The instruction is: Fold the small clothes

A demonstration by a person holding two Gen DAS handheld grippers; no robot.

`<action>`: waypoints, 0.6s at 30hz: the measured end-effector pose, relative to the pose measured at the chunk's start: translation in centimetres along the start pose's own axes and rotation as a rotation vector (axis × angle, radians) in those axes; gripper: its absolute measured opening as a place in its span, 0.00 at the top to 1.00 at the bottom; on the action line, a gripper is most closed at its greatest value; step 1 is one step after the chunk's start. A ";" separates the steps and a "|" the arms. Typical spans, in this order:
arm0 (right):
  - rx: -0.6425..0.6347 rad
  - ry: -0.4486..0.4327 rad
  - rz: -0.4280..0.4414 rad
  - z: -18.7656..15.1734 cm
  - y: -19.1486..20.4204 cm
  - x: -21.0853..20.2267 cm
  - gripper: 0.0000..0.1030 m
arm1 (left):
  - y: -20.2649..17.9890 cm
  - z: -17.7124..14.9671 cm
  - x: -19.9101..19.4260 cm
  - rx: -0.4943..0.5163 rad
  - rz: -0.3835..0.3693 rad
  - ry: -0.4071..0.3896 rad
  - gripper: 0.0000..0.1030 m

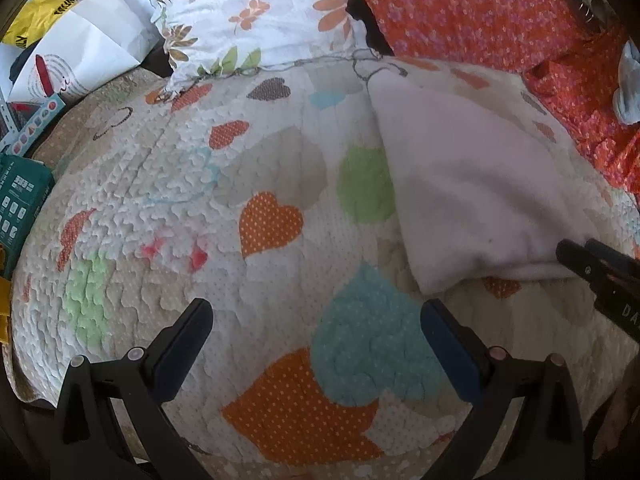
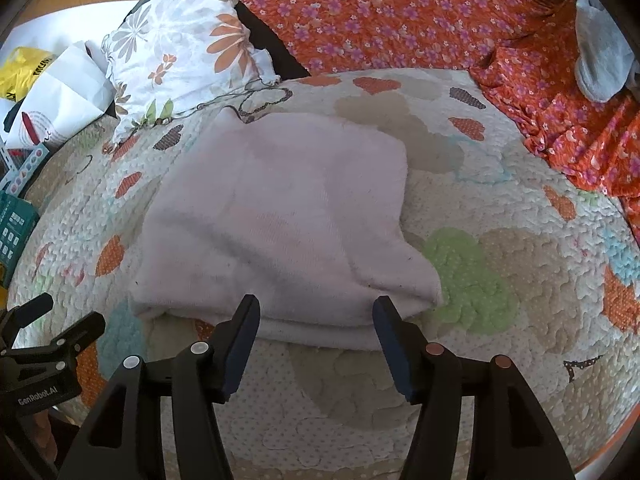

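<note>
The pale pink cloth (image 2: 280, 216) lies already doubled on the quilt (image 2: 500, 280), seemingly almost finished, with the right gripper (image 2: 316, 320) and left gripper (image 1: 316, 320) both wide and empty.

Two close wrist views, angled down over one quilt (image 1: 280, 160), sharing the pale folded cloth (image 2: 280, 208).

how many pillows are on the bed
1. The floral pillow lies at the far left end of the heart-print quilt, beyond the folded white cloth. The orange floral sheet may hide others.
</note>
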State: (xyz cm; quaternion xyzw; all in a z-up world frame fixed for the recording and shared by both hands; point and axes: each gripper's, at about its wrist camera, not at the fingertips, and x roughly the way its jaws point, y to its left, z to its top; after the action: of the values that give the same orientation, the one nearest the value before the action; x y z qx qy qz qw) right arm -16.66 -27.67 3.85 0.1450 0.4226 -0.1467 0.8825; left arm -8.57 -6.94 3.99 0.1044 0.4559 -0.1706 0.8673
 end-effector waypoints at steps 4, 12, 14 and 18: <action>0.004 -0.001 -0.001 0.0 0.1 0.0 0.38 | 0.0 -0.2 0.1 -0.003 -0.001 0.009 0.00; 0.001 -0.001 -0.001 0.0 0.1 0.0 0.37 | 0.0 -0.2 0.3 -0.009 -0.013 0.019 0.00; -0.001 -0.001 -0.001 0.0 0.1 0.0 0.36 | 0.0 -0.3 0.4 -0.010 -0.018 0.023 0.00; -0.009 -0.004 -0.001 0.0 0.2 0.0 0.36 | 0.1 -0.3 0.5 -0.014 -0.021 0.026 0.00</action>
State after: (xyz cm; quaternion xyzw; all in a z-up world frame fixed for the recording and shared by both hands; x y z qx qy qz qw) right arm -16.60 -27.52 3.87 0.1405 0.4218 -0.1457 0.8838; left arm -8.53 -6.87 3.44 0.0960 0.4693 -0.1751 0.8602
